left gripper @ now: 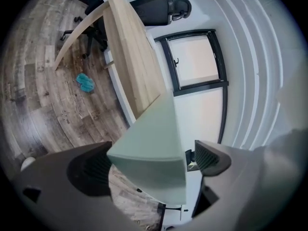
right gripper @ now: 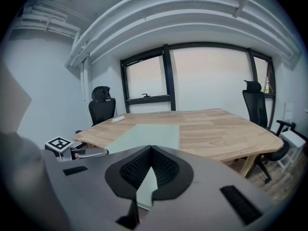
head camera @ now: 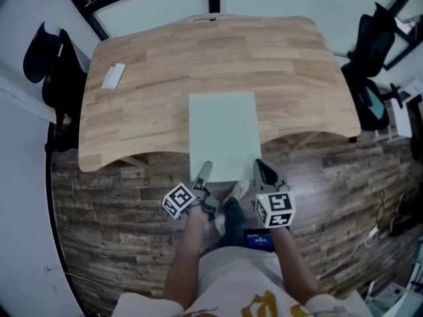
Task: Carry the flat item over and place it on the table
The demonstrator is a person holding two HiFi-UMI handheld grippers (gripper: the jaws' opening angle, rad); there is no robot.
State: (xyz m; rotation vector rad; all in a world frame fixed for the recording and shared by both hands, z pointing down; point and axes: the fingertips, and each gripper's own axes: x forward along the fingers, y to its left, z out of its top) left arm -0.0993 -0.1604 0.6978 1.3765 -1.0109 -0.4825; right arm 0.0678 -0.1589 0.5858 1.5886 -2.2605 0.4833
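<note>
One pale sheet (head camera: 223, 134) in right claw (head camera: 260, 168)

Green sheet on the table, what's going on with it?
A person is setting a pale green sheet on the wooden table with two handheld grippers. Most lies on the tabletop, its near end overhanging the edge. The right gripper is shut on that end; the left gripper is open around its corner.

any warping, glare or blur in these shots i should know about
Head view: the fisheye bows the table edges, and the light is even. Left gripper view: heavy warping, a washed-out window, and the green sheet looms close. Right gripper view: the ceiling lines bow, with a dark vignette round the rim.
</note>
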